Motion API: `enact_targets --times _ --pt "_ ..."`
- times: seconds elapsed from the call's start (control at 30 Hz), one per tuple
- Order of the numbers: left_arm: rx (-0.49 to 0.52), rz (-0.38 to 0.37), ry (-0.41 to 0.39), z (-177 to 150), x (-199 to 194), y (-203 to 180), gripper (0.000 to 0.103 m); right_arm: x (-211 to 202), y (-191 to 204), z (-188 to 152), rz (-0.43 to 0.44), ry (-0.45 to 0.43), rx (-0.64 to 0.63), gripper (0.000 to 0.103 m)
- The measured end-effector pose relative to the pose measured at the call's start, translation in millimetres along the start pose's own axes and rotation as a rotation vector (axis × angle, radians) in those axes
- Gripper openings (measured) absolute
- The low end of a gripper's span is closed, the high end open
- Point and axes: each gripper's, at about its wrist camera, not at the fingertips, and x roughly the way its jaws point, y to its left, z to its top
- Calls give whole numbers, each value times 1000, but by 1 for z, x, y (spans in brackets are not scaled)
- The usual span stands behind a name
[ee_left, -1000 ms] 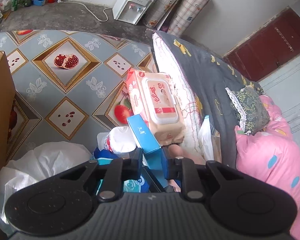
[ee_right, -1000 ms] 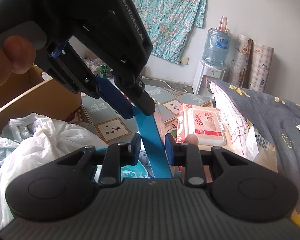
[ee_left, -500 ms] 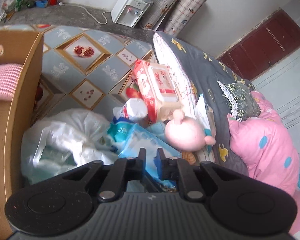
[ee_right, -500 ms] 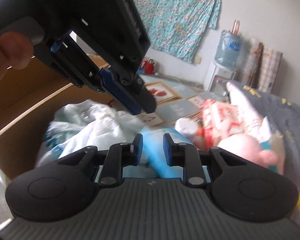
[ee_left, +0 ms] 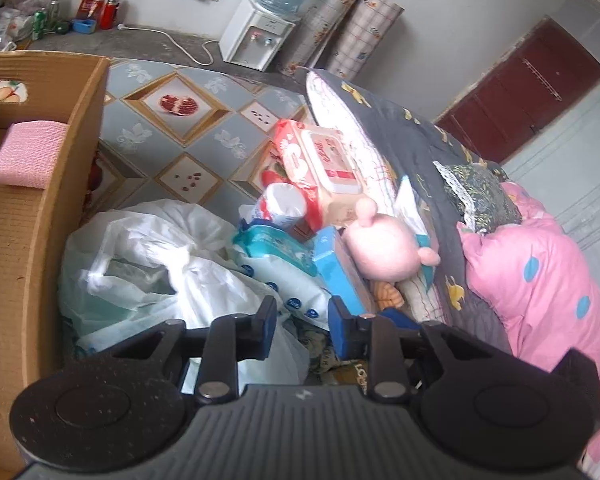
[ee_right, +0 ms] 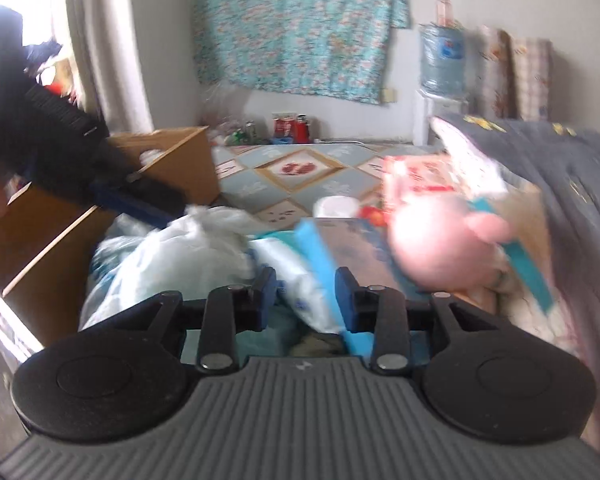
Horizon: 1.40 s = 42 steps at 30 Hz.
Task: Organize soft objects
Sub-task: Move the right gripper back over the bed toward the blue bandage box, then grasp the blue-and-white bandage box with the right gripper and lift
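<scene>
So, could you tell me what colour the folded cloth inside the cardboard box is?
Pink; the folded cloth shows best in the left wrist view.

Your left wrist view is sharp and evenly daylit, with soft shadows and fisheye bending at the edges. Your right view is smeared by motion blur — the pink plush toy (ee_right: 444, 240) is a haze — and the window (ee_right: 28, 0) blows out white.

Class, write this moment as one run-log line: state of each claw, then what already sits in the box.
left claw: open, empty | right claw: open, empty | cardboard box: holds pink cloth | pink plush toy: on pile, ungrasped
</scene>
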Motion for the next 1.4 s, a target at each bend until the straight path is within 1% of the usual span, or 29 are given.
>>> enact_targets --times 0.03,0.1,0.2,0.33,0.4,0.47,0.63,0.7,0.9,1.03,1.13,1.27,1.3,1.4 --pt "16 -5 3 -2 4 -5 33 -1 -16 1 -11 4 45 36" --pt "60 -12 12 -6 13 -16 38 2 -47 4 0 4 134 44" --pt "145 -3 31 -15 30 -34 39 17 -80 2 36 27 216 47" --pt "266 56 31 -27 53 -55 38 47 -105 -1 107 79 298 48" --pt "296 60 42 -31 62 -60 36 61 -111 -1 125 117 321 48" --pt "310 46 49 -32 69 -64 36 73 -113 -1 129 138 343 49" --pt "316 -1 74 -34 78 -68 36 88 -124 1 158 150 422 54" --pt "305 -25 89 -34 81 -69 37 93 -126 -1 180 152 451 59" --pt "264 -26 97 -30 91 -70 37 103 -127 -5 259 164 545 66" --pt "229 -3 90 -27 94 -68 37 104 -121 -4 298 171 579 66" --pt "221 11 82 -28 91 -66 37 101 -114 -1 321 175 584 66" --pt "219 79 60 -29 85 -61 37 96 -103 3 364 184 589 65" --pt "218 94 59 -28 84 -60 37 95 -100 4 365 186 584 64" --pt "218 96 63 -28 83 -55 38 94 -92 7 339 189 540 58"
